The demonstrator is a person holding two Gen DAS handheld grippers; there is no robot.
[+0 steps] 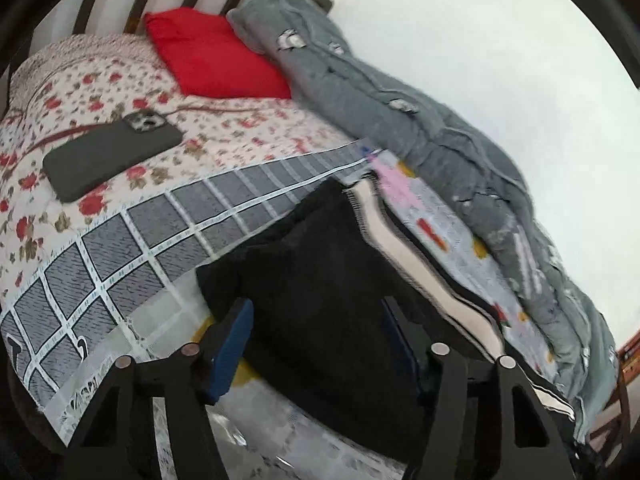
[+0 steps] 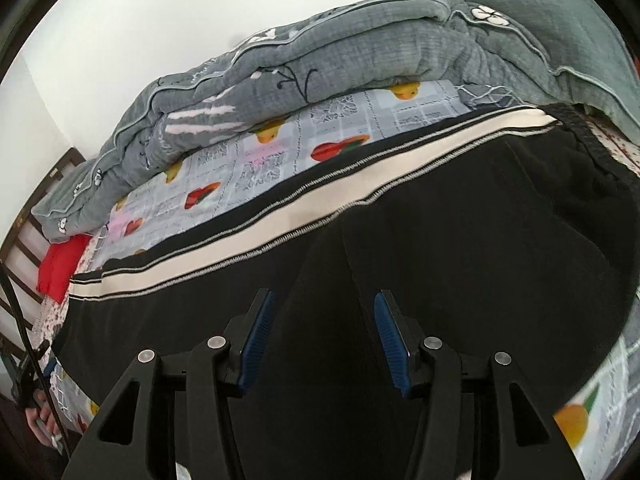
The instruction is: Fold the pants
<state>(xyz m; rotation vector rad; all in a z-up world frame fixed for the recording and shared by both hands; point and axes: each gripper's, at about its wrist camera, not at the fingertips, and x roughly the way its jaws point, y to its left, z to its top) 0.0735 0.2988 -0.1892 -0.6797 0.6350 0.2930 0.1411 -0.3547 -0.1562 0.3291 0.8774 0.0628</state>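
Black pants [image 2: 400, 208] with a cream side stripe lie stretched along the bed [image 1: 120, 216], just beside the grey quilt [image 1: 420, 120] bundled against the wall, probably pushed there to clear folding room. Left claw [image 1: 316, 344] hovers spread over one end of the pants, right claw [image 2: 322, 336] spread above their broad middle; neither pinches cloth, so both seem poised to take hold for a fold. Nearer the headboard, a dark phone [image 1: 112, 156] and red pillow [image 1: 216, 56] lie apart from the pants.
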